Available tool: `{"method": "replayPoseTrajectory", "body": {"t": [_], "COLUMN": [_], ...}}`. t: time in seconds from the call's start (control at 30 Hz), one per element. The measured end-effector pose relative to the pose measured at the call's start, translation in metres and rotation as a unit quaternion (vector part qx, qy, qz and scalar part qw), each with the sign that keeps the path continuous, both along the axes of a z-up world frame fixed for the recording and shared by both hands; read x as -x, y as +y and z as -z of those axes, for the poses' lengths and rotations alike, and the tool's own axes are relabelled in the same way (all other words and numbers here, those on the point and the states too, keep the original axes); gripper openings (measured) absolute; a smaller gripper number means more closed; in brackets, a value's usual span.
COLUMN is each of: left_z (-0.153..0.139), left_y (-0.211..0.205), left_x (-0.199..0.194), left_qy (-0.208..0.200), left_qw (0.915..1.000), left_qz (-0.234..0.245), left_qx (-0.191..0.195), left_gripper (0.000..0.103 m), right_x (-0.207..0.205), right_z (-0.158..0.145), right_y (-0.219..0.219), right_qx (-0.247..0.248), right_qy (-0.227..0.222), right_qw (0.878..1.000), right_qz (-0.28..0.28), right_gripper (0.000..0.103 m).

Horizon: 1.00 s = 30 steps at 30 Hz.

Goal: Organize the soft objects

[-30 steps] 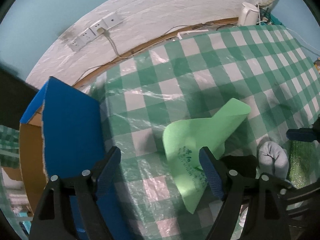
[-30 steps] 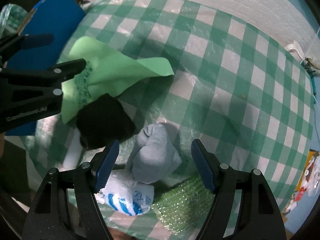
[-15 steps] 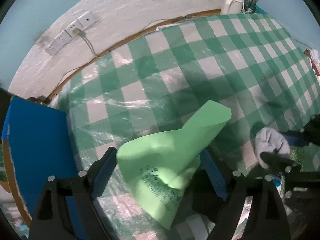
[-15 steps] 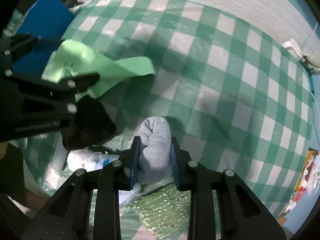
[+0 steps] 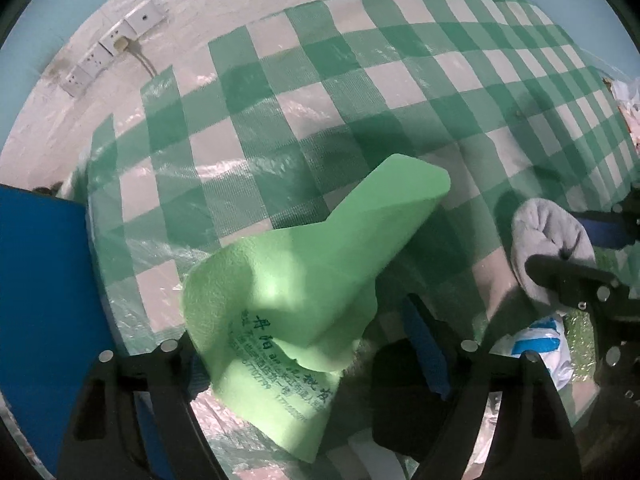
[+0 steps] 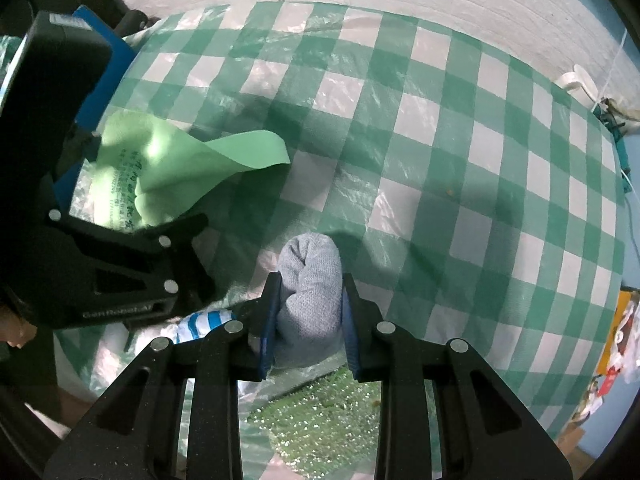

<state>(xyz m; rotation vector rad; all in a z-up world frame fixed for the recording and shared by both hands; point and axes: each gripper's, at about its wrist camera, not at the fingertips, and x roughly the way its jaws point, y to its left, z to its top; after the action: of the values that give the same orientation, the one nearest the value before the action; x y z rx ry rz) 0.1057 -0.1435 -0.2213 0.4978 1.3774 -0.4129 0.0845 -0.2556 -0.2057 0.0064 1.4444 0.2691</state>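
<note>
A light green foam sheet (image 5: pixel 312 280) with black print lies curled on the checked tablecloth (image 5: pixel 360 92), between the jaws of my open left gripper (image 5: pixel 308 344). It also shows in the right wrist view (image 6: pixel 176 168). My right gripper (image 6: pixel 308 312) is shut on a rolled grey sock (image 6: pixel 310 280), also seen in the left wrist view (image 5: pixel 548 244). A black soft item (image 5: pixel 404 384) lies by my left gripper's right finger.
A blue box flap (image 5: pixel 44 300) stands at the left table edge. A white and blue striped bag (image 6: pixel 204 320) and a glittery green pad (image 6: pixel 324 420) lie near the sock. Wall sockets (image 5: pixel 116 44) are on the back wall.
My right gripper has closed on the grey sock. My left gripper has moved right and forward, so the green sheet now sits between its jaws.
</note>
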Motion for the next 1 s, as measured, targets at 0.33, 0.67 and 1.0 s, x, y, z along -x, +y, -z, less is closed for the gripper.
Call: {"method": "replayPoseTrajectory", "body": {"t": [0.33,0.67,1.0], "left_z": [-0.012,-0.046,-0.085], "left_y": [0.002,0.013,0.031], "left_x": [0.005,0.015,0.029], "left_qy": [-0.007,-0.04,-0.083], "left_qw": [0.9998,0.9988,0.996], "left_qz": [0.015,0.018,0.001], "left_qx": [0.01,0.022,0.033], "left_gripper": [0.011,0.009,0.009], "right_x": [0.01,0.02,0.03], "right_z": [-0.002,-0.024,-0.05], "right_y": [-0.003,0.01,0.021], "right_qx": [0.007,0.023,0.032], "right_qy": [-0.014,-0.036,-0.065], "right_qw": [1.0,0.999,0.997], "right_qz": [-0.002,-0.004,-0.013], "right_gripper": [0.027,0.027,0.027]}}
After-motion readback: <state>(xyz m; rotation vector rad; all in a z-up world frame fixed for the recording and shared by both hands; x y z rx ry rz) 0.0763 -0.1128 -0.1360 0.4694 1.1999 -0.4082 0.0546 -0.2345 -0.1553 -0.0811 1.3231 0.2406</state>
